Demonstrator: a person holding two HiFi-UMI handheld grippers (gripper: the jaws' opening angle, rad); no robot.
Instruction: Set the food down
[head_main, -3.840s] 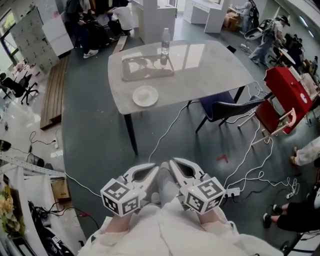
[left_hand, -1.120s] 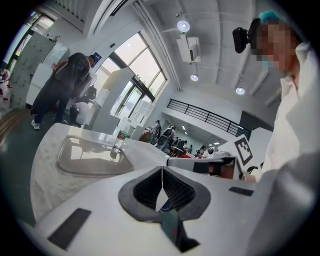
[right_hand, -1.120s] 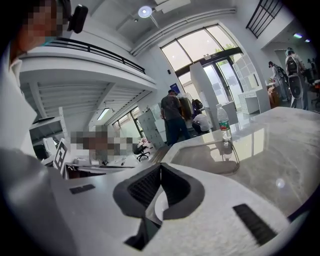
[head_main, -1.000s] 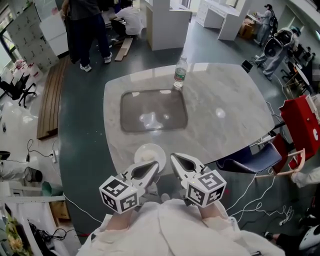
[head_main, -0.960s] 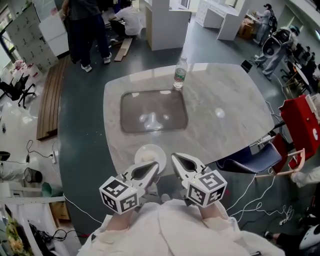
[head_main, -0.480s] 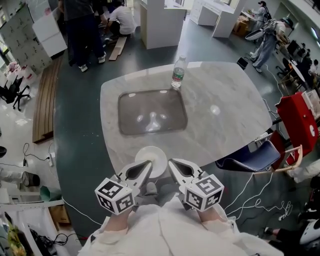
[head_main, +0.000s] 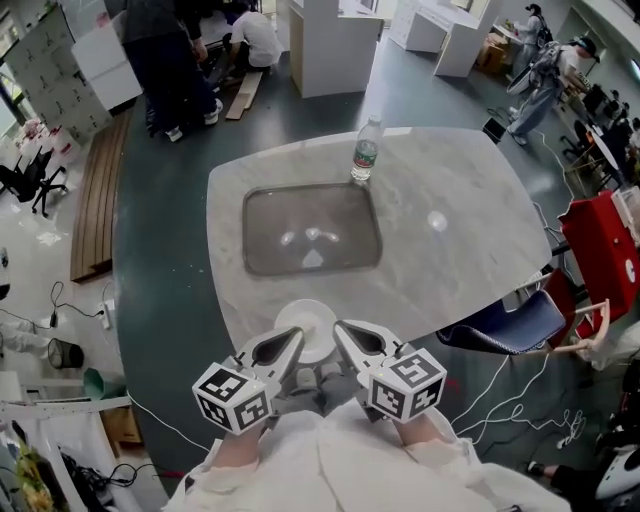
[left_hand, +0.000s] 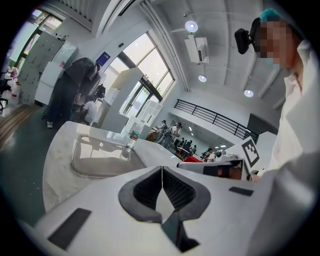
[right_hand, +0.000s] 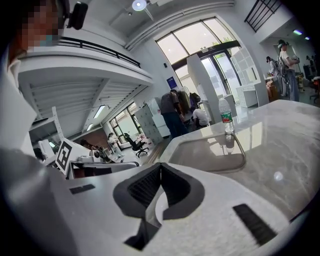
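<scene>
— Any food to set down?
— None to make out. Looking along the left gripper (left_hand: 162, 169): pressed tip to tip at the fingers (left_hand: 142, 192), gripping nothing. Same along the right gripper (right_hand: 160, 167): closed at the fingers (right_hand: 141, 189), holding nothing.
— So where to look for the task's thing?
— Only at the white plate (head_main: 306, 322), lying on the worktop (head_main: 450, 250) right at its near edge, just ahead of both closed tips. Seems bare from above. Cannot tell whether carrying anything small.
— Touching it?
— Cannot tell from the head view. Overlapping its near rim there, no more.
— How to do this step well, then?
— Judging by that, treat the plate as already down, or as the landing spot. Keep low and level over it, and keep off the rim so as not to nudge it over the edge. If shifting it, push further in, toward the clear tray (head_main: 312, 228), steering well clear of the bottle (head_main: 366, 152) standing just beyond the tray's far right corner. Open only over a flat, bare patch, then lift straight away
</scene>
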